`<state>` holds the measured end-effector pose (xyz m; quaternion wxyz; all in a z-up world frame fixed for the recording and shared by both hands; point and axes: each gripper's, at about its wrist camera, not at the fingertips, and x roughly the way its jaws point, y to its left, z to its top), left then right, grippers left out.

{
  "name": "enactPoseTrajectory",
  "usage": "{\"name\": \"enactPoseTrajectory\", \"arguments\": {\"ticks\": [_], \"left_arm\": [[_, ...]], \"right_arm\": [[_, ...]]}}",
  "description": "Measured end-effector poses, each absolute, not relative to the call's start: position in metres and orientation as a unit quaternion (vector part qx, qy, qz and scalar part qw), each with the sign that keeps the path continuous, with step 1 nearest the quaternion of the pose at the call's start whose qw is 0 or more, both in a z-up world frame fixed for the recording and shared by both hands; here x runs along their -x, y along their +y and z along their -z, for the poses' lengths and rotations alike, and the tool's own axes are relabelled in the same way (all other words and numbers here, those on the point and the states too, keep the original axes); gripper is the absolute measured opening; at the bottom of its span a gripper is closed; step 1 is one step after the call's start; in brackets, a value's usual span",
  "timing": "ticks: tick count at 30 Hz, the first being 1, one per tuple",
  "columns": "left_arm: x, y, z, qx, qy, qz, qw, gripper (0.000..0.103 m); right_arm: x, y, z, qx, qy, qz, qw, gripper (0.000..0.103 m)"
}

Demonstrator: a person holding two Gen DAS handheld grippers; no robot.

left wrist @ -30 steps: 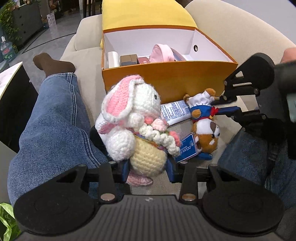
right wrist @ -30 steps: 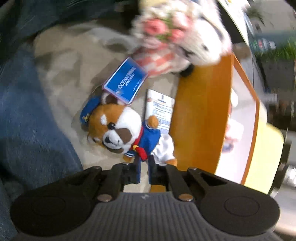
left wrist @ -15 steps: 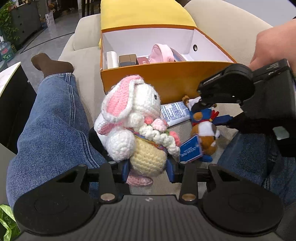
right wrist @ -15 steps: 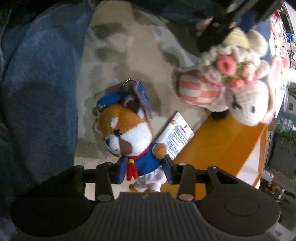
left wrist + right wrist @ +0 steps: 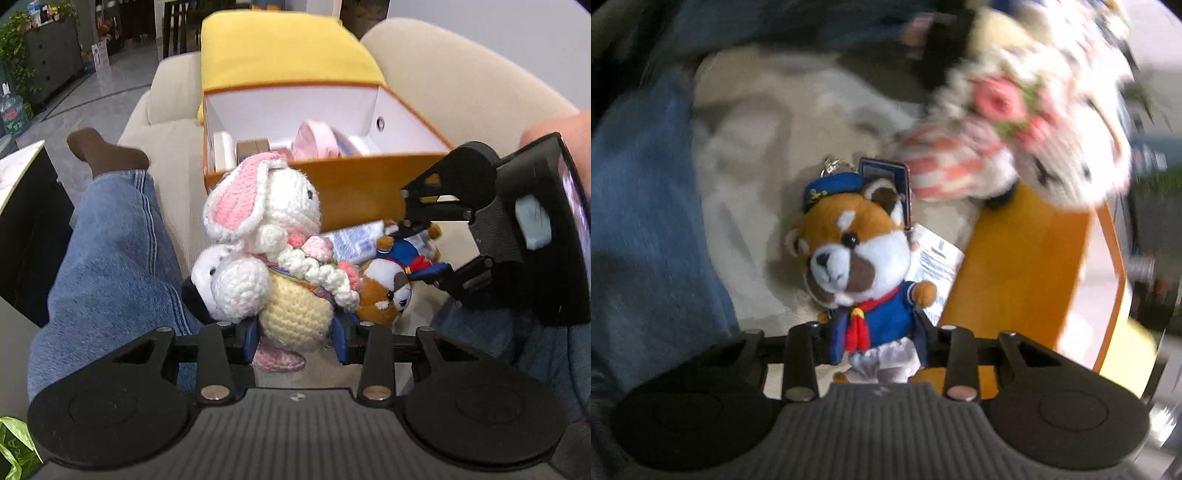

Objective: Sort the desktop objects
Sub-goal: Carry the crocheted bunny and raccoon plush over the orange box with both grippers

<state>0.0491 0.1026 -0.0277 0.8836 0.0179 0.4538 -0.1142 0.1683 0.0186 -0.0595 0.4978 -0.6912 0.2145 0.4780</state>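
A beige sofa (image 5: 173, 107) is the stage here, with a tiled floor and dark cabinets off beyond it, and a person's denim-clad legs (image 5: 110, 258) stretched along the cushion.

Left gripper (image 5: 295, 338) first — its jaws are clamped on the yellow base of the crochet bunny (image 5: 273, 251), blue pads pressed in on either side. The bunny stands upright in that grip, long axis running straight up, pink-lined ear flopped to the left, face turned toward the right, a bouquet of pink and white flowers across its front. The gripper itself angles steeply down at the sofa.

Over to the right gripper (image 5: 877, 332) — its jaws have just been closing, and they now hug the blue sailor jacket of the red panda plush (image 5: 857, 266), one pad on each flank. From the left wrist view the right gripper comes in from the right side, pointing down and across, a hand (image 5: 554, 125) on top of it. The panda's long axis runs along the fingers, head away from the camera, blue cap (image 5: 831, 188) farthest out, a blue tag (image 5: 886, 184) beside its ear.

Just behind both toys — the open orange box (image 5: 354, 184), already carrying a few items, with a small printed packet (image 5: 354, 240) lying against its front wall.
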Motion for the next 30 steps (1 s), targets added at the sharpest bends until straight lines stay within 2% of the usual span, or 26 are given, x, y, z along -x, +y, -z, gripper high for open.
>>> {"name": "enactPoseTrajectory", "arguments": {"ticks": [5, 12, 18, 24, 30], "left_arm": [[-0.052, 0.108, 0.007, 0.001, 0.434, 0.124, 0.892, 0.045], [-0.077, 0.111, -0.024, 0.030, 0.404, 0.150, 0.902, 0.044], [-0.114, 0.093, -0.054, 0.060, 0.364, 0.209, 0.905, 0.044], [-0.176, 0.062, -0.048, 0.118, 0.369, 0.262, 0.884, 0.044], [-0.238, 0.033, -0.005, 0.140, 0.433, 0.270, 0.849, 0.044]], "right_arm": [[-0.180, 0.006, 0.018, 0.594, 0.300, -0.445, 0.599, 0.037], [-0.216, -0.018, -0.053, 0.374, 0.408, -0.370, 0.746, 0.036], [-0.257, -0.091, -0.102, 0.168, 0.465, -0.260, 0.829, 0.036], [-0.299, -0.145, -0.096, -0.026, 0.491, -0.180, 0.852, 0.036], [-0.341, -0.160, -0.067, -0.122, 0.509, -0.137, 0.841, 0.036]]}}
